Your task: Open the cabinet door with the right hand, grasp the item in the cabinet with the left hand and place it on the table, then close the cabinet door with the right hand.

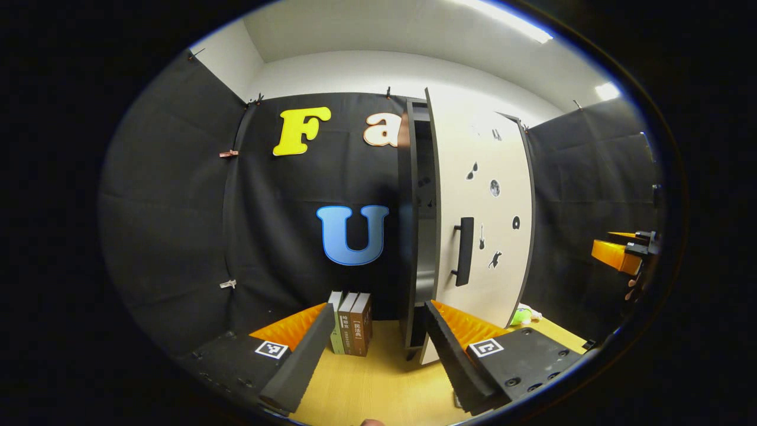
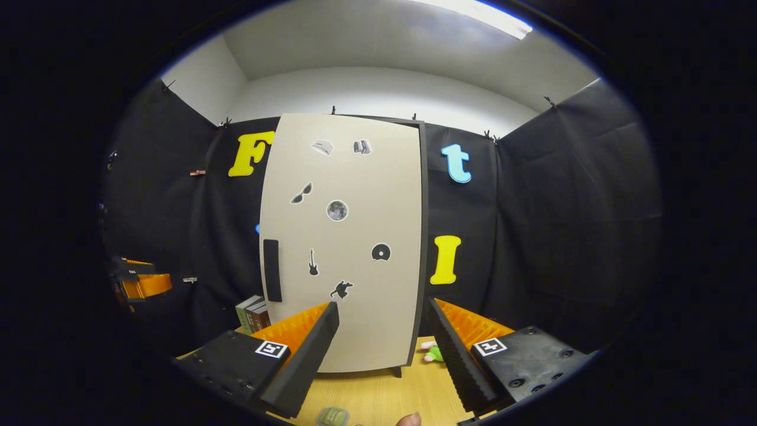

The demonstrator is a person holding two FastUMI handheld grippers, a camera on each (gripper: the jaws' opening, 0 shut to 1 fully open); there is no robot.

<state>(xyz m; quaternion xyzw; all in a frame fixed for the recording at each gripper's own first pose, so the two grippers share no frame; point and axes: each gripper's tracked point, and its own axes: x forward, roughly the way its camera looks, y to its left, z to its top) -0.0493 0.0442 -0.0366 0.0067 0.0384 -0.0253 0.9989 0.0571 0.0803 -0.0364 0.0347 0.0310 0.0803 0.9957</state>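
Now: left gripper view, door (image 1: 482, 213) ajar, cabinet (image 1: 417, 236) interior dark | right gripper view, door face-on | left gripper (image 1: 378, 349), right gripper (image 2: 384, 349) fingers spread, empty.

One cabinet (image 2: 349, 236) on the bench (image 1: 378, 384), one handle (image 1: 464, 251) on its door, three books (image 1: 352, 322), seven stickers (image 2: 337, 210), one green toy (image 2: 434, 353) at its foot.
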